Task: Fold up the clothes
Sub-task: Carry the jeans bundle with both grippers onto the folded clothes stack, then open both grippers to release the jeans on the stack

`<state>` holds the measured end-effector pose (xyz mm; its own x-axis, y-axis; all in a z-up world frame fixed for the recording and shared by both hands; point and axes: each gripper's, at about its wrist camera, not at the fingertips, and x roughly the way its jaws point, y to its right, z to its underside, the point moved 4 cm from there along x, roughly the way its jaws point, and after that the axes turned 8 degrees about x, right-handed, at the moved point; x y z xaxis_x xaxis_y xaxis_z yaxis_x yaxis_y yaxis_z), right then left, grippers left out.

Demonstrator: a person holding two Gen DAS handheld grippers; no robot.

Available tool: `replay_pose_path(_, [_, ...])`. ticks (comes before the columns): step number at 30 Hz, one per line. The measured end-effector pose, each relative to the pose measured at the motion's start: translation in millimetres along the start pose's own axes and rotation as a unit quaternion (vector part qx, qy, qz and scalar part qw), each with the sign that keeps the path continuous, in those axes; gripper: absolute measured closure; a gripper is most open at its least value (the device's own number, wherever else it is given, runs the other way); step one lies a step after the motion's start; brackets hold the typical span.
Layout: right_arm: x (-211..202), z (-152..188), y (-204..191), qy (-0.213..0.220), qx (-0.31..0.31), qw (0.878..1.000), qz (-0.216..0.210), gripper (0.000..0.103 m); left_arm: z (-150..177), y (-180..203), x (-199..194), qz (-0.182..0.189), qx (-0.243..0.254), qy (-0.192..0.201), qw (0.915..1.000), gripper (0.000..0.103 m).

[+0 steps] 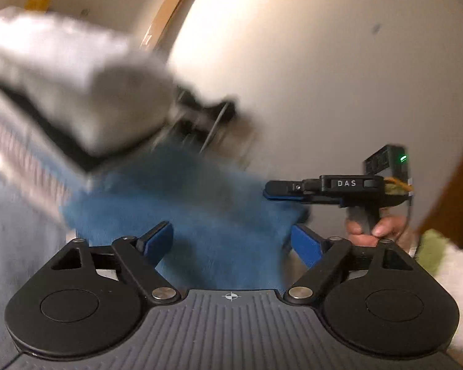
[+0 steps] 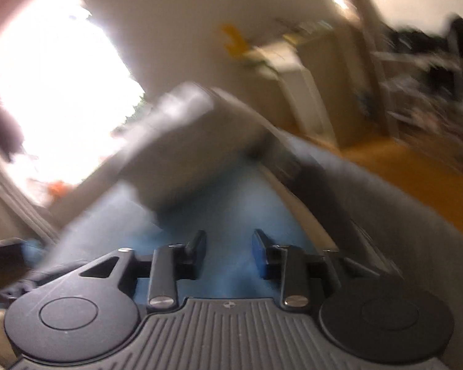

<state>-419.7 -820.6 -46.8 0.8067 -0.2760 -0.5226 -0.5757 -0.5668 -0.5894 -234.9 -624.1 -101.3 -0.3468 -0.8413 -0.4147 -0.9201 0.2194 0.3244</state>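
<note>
Above the blue cloth (image 1: 182, 203), left tongs (image 1: 231, 240) gape; right tongs (image 2: 230, 251) stand parted, empty.

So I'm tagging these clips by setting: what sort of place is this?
Probably a room in a home: a bright window, a wooden floor, cluttered shelves, and folded clothes piled beside a blue garment.
</note>
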Motion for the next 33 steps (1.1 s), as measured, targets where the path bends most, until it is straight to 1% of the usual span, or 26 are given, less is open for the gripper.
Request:
replay_pose_path(1, [6.9,9.1,16.4,-0.001,0.016,1.000,0.023,0.101,6.0,2.2,4.2,-0.004,0.012,-0.003,0.9999,0.021])
replay_pose_path(2, [8.1,13.9,26.7,0.008,0.035,0.999,0.025,0.101,10.2,5.8,6.7,-0.008,0.027,-0.004,0.9996,0.021])
replay_pose_path(3, [5.5,16.3,31.9,0.018,0.052,0.998,0.015,0.102,14.3,9.4,9.2,-0.013,0.041,-0.005,0.9991,0.019])
replay_pose_path(5, [2.0,13.5,21.0,0.029,0.047,0.998,0.019,0.101,20.3,15.2,13.8,-0.019,0.064,-0.009,0.9978,0.014])
replay_pose_path(7, [-1.1,10.3,9.7,0.040,0.041,0.998,0.022,0.097,22.0,17.1,16.2,-0.021,0.071,-0.014,0.9972,0.011])
replay_pose_path(9, [4.8,-2.1,-11.0,0.030,0.017,0.999,0.023,0.097,24.2,17.0,15.1,-0.019,0.072,-0.015,0.9971,0.010])
replay_pose_path(11, [29.4,-18.2,-34.9,0.008,0.000,1.000,0.026,0.095,25.8,17.5,13.7,-0.017,0.075,-0.015,0.9969,0.010])
replay_pose_path(13, [54.5,-34.3,-58.0,-0.015,-0.015,0.999,0.030,0.089,26.6,19.0,14.9,-0.018,0.083,-0.016,0.9963,0.009])
replay_pose_path(15, [89.5,-47.5,-65.4,-0.054,0.002,0.998,0.030,0.088,29.2,21.3,13.9,-0.019,0.090,-0.016,0.9957,0.009])
replay_pose_path(16, [108.8,-50.7,-66.3,-0.068,-0.005,0.996,0.054,0.089,30.2,21.7,14.0,-0.020,0.091,-0.015,0.9955,0.009])
replay_pose_path(17, [118.7,-48.9,-68.8,-0.081,-0.013,0.994,0.078,0.090,30.9,21.6,14.6,-0.020,0.092,-0.014,0.9954,0.009])
replay_pose_path(18, [131.6,-50.4,-65.0,-0.091,-0.010,0.991,0.096,0.093,31.3,21.1,15.0,-0.022,0.092,-0.013,0.9954,0.009])
replay_pose_path(19, [137.9,-52.0,-59.7,-0.091,0.007,0.990,0.103,0.096,30.8,20.2,15.6,-0.023,0.092,-0.013,0.9954,0.009])
replay_pose_path(20, [138.7,-54.0,-54.8,-0.086,0.032,0.990,0.104,0.097,29.7,19.3,15.9,-0.019,0.090,-0.014,0.9956,0.009])
replay_pose_path(21, [130.2,-56.3,-51.2,-0.068,0.059,0.991,0.102,0.096,28.4,18.6,15.9,-0.013,0.088,-0.015,0.9959,0.009])
replay_pose_path(22, [116.2,-56.3,-50.2,-0.045,0.069,0.991,0.102,0.094,27.2,17.8,15.9,-0.006,0.086,-0.017,0.9961,0.009])
replay_pose_path(25, [65.9,-50.9,-59.6,0.007,0.068,0.990,0.120,0.091,22.8,18.2,9.8,0.002,0.091,-0.012,0.9958,0.011])
replay_pose_path(26, [50.9,-46.6,-68.4,0.012,0.074,0.991,0.111,0.091,20.2,18.4,5.3,0.006,0.090,-0.003,0.9959,0.012])
replay_pose_path(28, [23.4,-29.4,-80.0,0.013,0.089,0.992,0.082,0.091,17.2,17.9,-7.9,0.016,0.079,0.012,0.9966,0.013])
replay_pose_path(30, [9.6,-6.0,-98.0,-0.004,0.083,0.995,0.064,0.091,12.3,17.3,-11.1,0.035,0.066,0.014,0.9971,0.013])
replay_pose_path(31, [4.5,6.5,-105.7,-0.015,0.075,0.995,0.058,0.091,10.4,18.2,-9.7,0.041,0.066,0.008,0.9969,0.013])
replay_pose_path(33, [9.9,27.6,-119.6,-0.037,0.041,0.996,0.064,0.091,10.0,20.7,-5.2,0.046,0.073,-0.013,0.9962,0.014])
